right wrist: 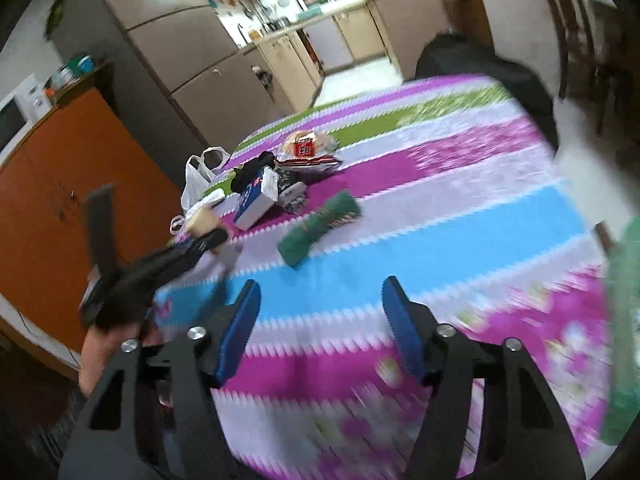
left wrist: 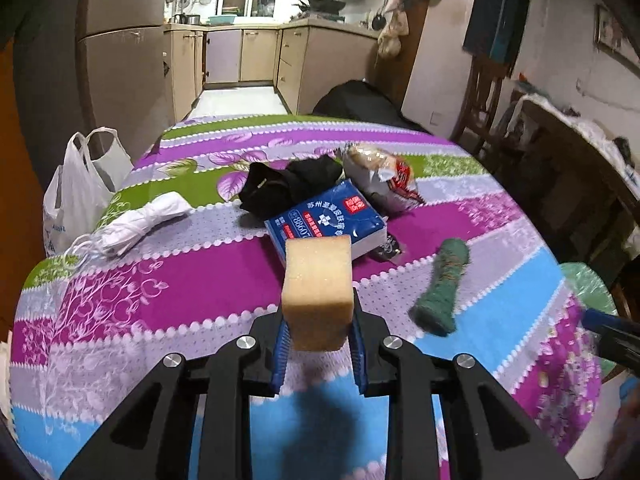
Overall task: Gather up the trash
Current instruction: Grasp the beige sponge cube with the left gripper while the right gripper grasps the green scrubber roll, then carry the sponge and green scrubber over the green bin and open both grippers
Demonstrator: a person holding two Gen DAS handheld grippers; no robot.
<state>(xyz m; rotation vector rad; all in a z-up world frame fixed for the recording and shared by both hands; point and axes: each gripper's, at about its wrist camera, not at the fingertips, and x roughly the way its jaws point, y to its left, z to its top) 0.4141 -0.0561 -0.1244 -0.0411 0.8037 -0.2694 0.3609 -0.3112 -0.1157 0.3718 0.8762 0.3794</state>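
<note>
L gripper [left wrist: 318, 322] pinched sponge [left wrist: 317, 292], held above tablecloth [left wrist: 192, 284], just short of blue box [left wrist: 326, 220]. R gripper [right wrist: 322, 328] spread wide, nothing between fingers. Green roll [left wrist: 440, 286] lay right of box.

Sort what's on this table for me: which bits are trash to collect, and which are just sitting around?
Likely trash:
- yellow sponge block, clamped in the left tool
- crumpled snack wrapper
- green rolled bundle
- white tied bundle
- black crumpled item

Probably bystanders (my guess):
- blue box
- white plastic bag beside the table, maybe for the trash
- right tool, open, holding nothing
</note>
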